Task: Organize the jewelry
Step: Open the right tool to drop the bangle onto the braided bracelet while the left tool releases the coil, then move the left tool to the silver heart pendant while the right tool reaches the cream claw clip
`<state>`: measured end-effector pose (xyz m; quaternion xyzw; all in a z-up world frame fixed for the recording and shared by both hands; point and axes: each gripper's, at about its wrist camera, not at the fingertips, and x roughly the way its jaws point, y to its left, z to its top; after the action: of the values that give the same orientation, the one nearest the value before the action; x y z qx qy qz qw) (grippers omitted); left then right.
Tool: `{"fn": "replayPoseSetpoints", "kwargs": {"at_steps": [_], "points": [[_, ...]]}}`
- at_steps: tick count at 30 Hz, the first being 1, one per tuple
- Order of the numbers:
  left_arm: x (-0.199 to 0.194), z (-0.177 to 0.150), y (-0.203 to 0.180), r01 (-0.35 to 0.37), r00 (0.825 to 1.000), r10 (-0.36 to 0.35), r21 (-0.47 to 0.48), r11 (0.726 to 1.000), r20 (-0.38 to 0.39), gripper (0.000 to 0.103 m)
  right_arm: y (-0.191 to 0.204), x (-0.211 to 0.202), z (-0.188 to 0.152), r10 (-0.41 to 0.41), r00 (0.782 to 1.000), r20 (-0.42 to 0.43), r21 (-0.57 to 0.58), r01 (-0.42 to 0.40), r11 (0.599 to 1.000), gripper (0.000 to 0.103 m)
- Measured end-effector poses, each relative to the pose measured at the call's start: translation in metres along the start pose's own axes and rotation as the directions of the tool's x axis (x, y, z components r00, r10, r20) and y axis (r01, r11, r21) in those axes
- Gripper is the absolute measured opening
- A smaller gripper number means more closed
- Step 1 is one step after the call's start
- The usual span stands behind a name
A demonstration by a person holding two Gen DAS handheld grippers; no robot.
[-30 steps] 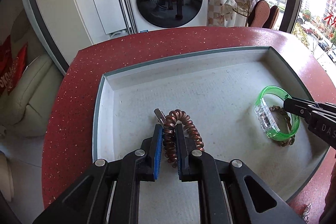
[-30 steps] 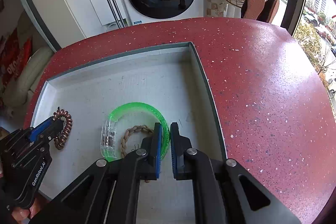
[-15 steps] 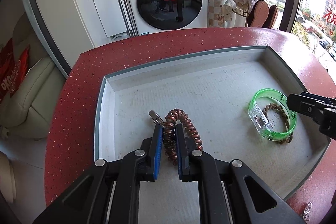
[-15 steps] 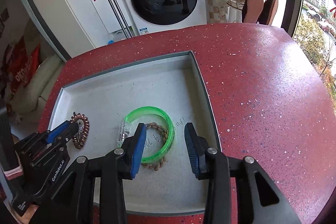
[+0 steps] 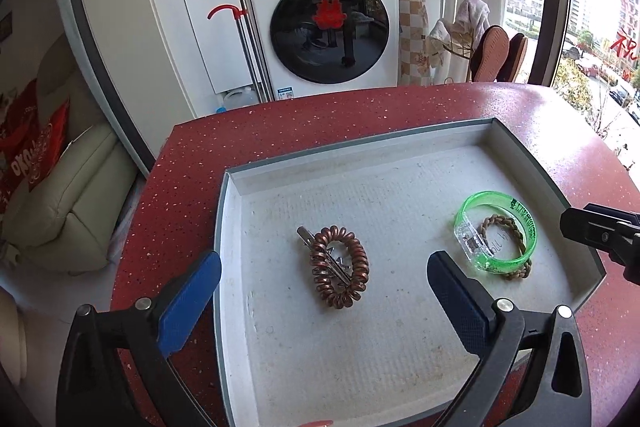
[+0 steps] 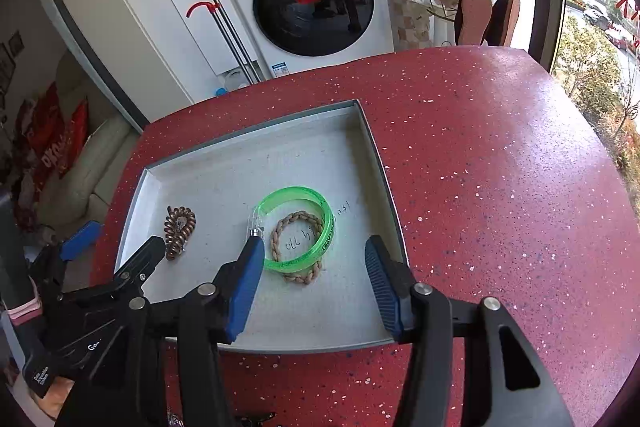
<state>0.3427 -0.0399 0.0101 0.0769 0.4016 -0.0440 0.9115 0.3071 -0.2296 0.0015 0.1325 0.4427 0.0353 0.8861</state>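
Tray (image 5: 236,267): my left gripper (image 5: 324,287) jaws opening, empty, nearest the coil hair tie (image 5: 339,269) lying lengthwise ahead; right gripper (image 6: 314,267) likewise opening above green bangle (image 6: 296,227).

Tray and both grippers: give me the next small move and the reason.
Probably lift both grippers clear of the tray. The left gripper and right gripper have jaws opening with nothing between them; the copper spiral hair tie and green bangle lie free on the tray floor.
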Motion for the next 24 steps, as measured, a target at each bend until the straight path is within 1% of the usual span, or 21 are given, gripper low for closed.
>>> {"fn": "replayPoseSetpoints", "kwargs": {"at_steps": [1, 2, 4, 9, 14, 17, 20, 22, 24], "points": [[-0.005, -0.002, 0.002, -0.005, 1.0, 0.005, 0.0, 1.0, 0.01, 0.103, 0.001, -0.005, -0.002, -0.001, 1.0, 0.009, -0.004, 0.001, 1.0, 0.067], [-0.011, -0.003, 0.002, -0.006, 1.0, 0.006, -0.001, 1.0, 0.018, 0.103, 0.001, -0.01, -0.004, -0.003, 1.0, 0.02, -0.007, 0.003, 1.0, 0.071], [-0.022, -0.005, 0.006, 0.0, 0.999, 0.0, -0.003, 1.0, 0.032, 0.103, 0.002, -0.023, -0.008, -0.003, 0.999, 0.046, -0.003, 0.003, 1.0, 0.083], [-0.054, -0.014, 0.017, 0.033, 0.998, -0.032, -0.022, 0.999, 0.062, 0.103, 0.002, -0.053, -0.019, 0.012, 0.994, 0.11, 0.023, -0.015, 1.0, 0.084], [-0.082, -0.033, 0.025, 0.061, 0.996, -0.059, -0.017, 0.998, 0.072, 0.103, 0.008, -0.077, -0.031, 0.033, 0.99, 0.134, 0.011, -0.035, 0.999, 0.084], [-0.096, -0.049, 0.025, 0.077, 0.995, -0.077, 0.002, 0.997, 0.066, 0.103, 0.012, -0.088, -0.041, 0.051, 0.993, 0.108, -0.007, -0.051, 0.999, 0.084], [-0.106, -0.068, 0.026, 0.085, 0.995, -0.086, 0.016, 0.996, 0.056, 0.103, 0.014, -0.097, -0.056, 0.048, 0.995, 0.082, -0.019, -0.047, 0.999, 0.084], [-0.111, -0.081, 0.027, 0.081, 0.995, -0.081, 0.01, 0.997, 0.054, 0.103, 0.014, -0.102, -0.069, 0.044, 0.996, 0.071, -0.024, -0.043, 0.999, 0.084], [-0.115, -0.094, 0.027, 0.091, 0.994, -0.092, 0.01, 0.996, 0.052, 0.103, 0.013, -0.104, -0.081, 0.042, 0.998, 0.052, -0.027, -0.04, 0.999, 0.084]]}}
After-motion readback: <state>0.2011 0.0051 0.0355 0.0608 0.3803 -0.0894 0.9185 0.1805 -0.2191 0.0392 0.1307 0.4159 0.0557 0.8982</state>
